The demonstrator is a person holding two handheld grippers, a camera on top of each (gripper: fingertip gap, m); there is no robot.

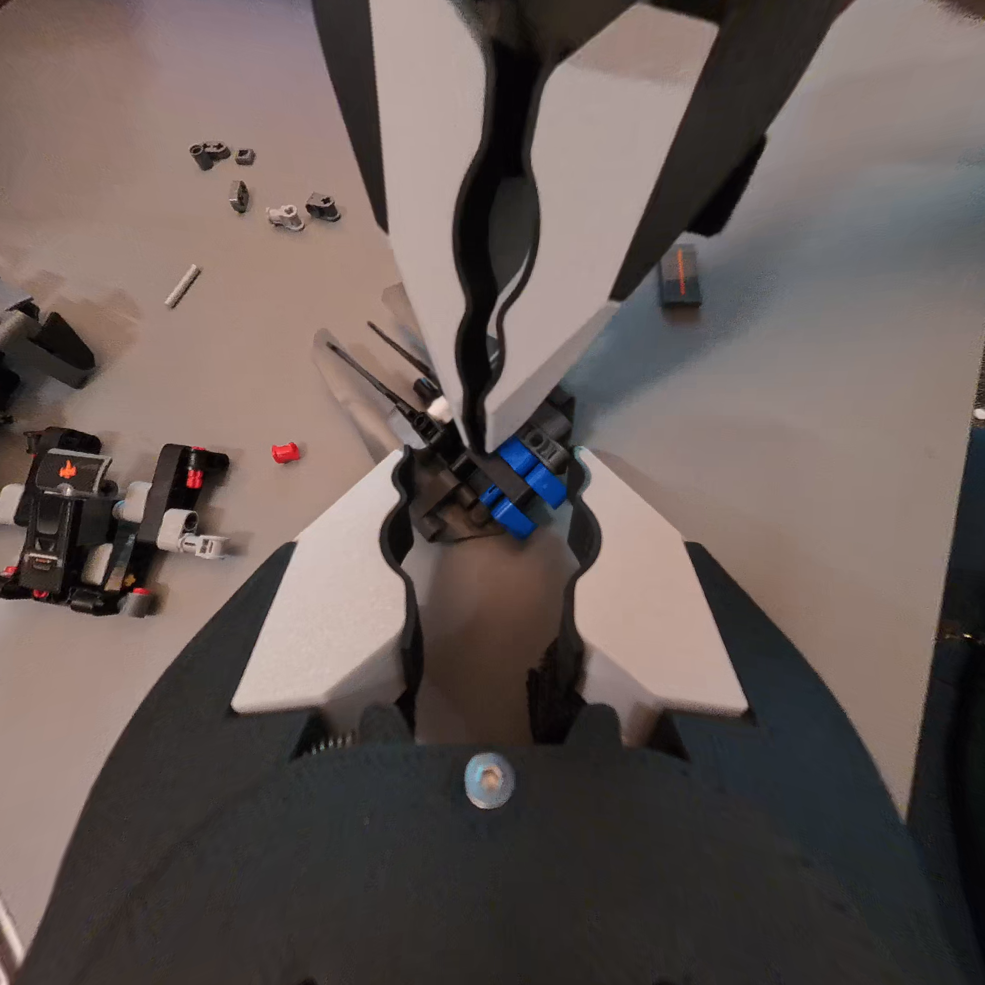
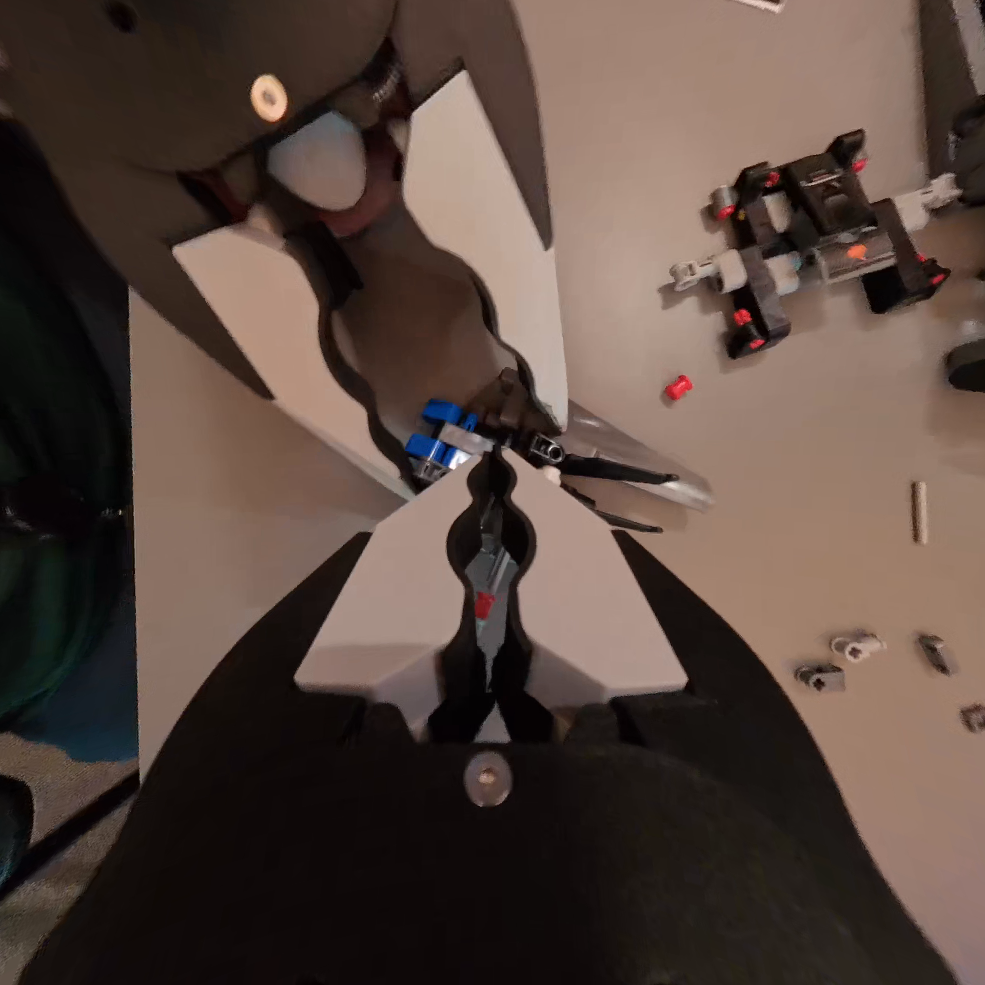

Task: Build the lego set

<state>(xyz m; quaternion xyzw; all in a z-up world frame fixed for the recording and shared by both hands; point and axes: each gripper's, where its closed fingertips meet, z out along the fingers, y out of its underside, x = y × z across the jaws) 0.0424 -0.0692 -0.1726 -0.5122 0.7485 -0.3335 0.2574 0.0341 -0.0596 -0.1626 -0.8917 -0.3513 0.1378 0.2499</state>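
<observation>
Over the grey desk [image 1: 799, 453] the left hand-held gripper [image 1: 487, 479] braces the small sub-assembly [image 1: 501, 490] while the right hand-held gripper [image 2: 493, 469], nearly closed, seemingly pinches its black beam to press a piece home.

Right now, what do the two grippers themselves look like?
Both match. The left gripper and right gripper each have a wide, black, textured body with a silver screw at its centre, and two pale grey wedge-shaped fingers edged inside with wavy black pads. No cables or sleeves are visible.
</observation>
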